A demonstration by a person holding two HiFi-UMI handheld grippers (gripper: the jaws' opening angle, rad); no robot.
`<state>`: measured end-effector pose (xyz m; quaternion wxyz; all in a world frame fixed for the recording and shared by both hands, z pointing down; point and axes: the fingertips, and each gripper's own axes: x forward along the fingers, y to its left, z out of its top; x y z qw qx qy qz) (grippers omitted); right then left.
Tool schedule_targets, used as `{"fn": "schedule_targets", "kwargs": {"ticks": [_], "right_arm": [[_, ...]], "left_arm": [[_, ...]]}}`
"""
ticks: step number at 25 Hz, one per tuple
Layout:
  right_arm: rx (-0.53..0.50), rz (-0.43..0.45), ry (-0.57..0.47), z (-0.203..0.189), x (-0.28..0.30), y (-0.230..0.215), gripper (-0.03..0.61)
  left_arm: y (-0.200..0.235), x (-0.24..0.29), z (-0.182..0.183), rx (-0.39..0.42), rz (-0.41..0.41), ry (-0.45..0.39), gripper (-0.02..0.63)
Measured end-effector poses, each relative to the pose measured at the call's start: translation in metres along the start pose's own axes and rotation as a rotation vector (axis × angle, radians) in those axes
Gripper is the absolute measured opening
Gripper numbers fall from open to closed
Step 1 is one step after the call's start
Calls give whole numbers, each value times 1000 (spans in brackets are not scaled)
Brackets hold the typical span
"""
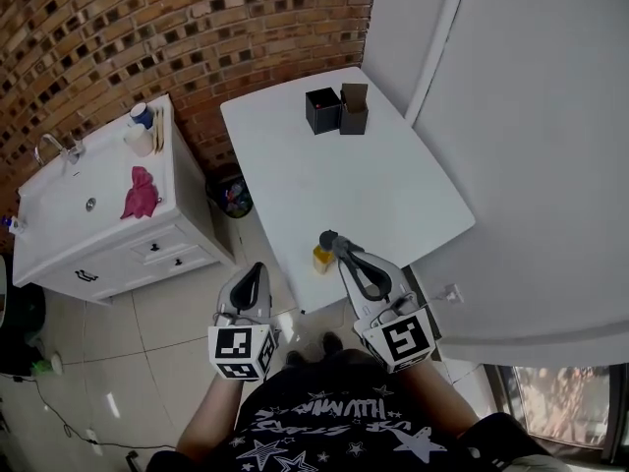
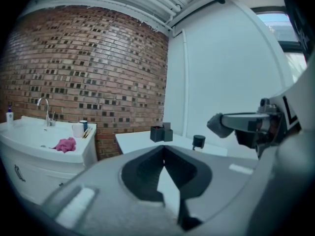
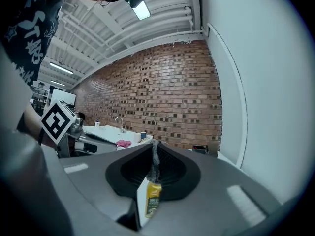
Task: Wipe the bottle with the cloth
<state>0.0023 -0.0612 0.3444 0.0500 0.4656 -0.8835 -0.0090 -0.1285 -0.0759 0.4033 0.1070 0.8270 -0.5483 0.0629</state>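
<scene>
**Both grippers closed and empty; bottle on the table, cloth over by the sink**

The yellow bottle (image 1: 321, 258) stands upright at the near edge of the white table (image 1: 344, 185), probably so either hand can reach it easily. The right gripper (image 1: 329, 239) hovers just above it, jaws together on nothing. The left gripper view shows its tip clear of the dark cap. The left gripper (image 1: 256, 266), also shut and empty, is held off the table's near left corner. The pink cloth (image 1: 141, 193) lies crumpled on the sink counter (image 1: 59, 205), well apart from the bottle. This would fit a cloth waiting to be fetched, or one put back after wiping.
</scene>
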Motion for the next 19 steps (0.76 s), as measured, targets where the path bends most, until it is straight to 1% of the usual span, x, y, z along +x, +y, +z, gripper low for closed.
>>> {"fn": "schedule_targets", "kwargs": {"ticks": [5,8,12,19], "right_arm": [[17,-42,0,2,-4,-16,34],[33,-59,-12,5,-8,-21,34],[7,-51,-20,13,-10,-18,34],[18,-57,-11,8,-10,-21,34]], "left_arm": [[-6,-1,5,15,-39,2,3],[-8,-4,12,-3,-58,-20,3],[-9,-6,21,-22,-70,-40,3],[-12,-2,19,-6,-70,-22,3]]}}
